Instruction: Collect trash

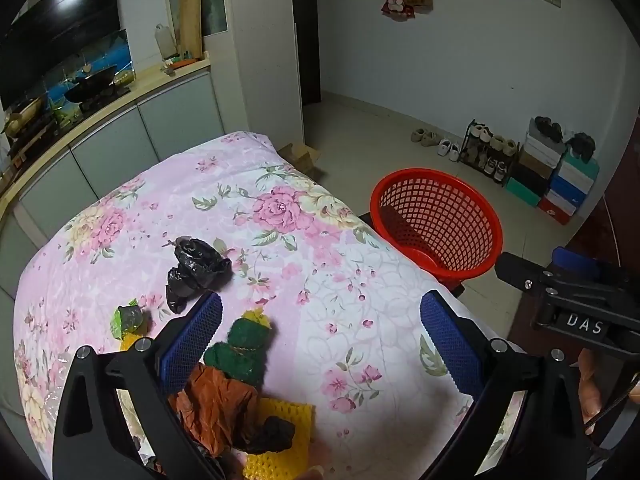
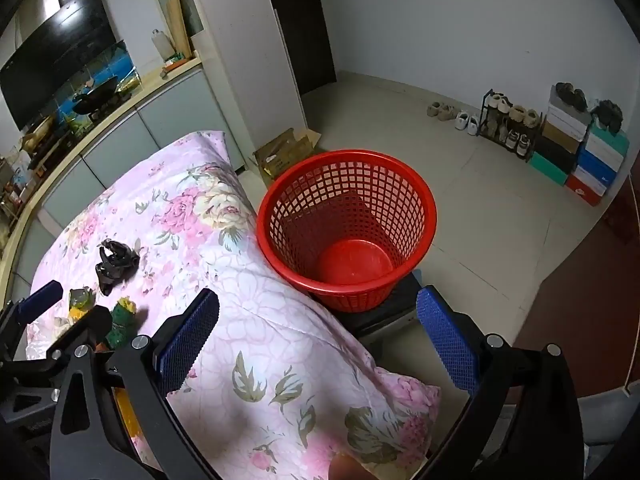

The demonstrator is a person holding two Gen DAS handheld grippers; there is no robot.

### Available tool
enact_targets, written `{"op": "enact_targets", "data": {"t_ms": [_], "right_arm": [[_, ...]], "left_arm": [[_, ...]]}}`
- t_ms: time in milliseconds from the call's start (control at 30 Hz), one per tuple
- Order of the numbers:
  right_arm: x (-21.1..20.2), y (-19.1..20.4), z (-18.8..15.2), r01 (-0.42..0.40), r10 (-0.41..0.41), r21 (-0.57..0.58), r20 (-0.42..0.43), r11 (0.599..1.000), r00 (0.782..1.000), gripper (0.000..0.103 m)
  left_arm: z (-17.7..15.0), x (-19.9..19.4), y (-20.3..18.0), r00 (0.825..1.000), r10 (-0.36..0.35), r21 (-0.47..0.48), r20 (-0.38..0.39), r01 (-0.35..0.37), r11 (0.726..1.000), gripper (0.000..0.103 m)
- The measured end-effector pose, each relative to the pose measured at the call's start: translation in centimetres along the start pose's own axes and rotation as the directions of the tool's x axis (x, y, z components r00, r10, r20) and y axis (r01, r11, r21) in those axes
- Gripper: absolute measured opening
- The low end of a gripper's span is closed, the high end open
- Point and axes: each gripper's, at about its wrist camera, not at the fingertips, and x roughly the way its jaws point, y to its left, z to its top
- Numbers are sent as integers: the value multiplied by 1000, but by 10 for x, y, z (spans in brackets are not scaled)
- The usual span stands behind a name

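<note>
Trash lies on the floral bed [image 1: 280,184]: green wrapper [image 1: 127,319] far left, black bag [image 1: 196,270], green scourer [image 1: 244,344], brown paper [image 1: 216,404]. Left gripper [image 1: 320,344] hovers over the pile, jaws released, empty. Advise lowering squarely onto one piece. Red basket [image 2: 346,232] stands right, empty. Right gripper [image 2: 318,344] released, idle.

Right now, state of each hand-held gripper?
Left hand-held gripper: open, holding nothing.
Right hand-held gripper: open, holding nothing.
</note>
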Motion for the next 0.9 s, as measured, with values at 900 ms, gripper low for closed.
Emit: {"op": "enact_targets", "data": {"t_ms": [900], "right_arm": [[-9,-31,1,41,-42,73,13,996,999,96]], "left_arm": [[19,0,-28,999,-38,74,29,36,997,96]]}}
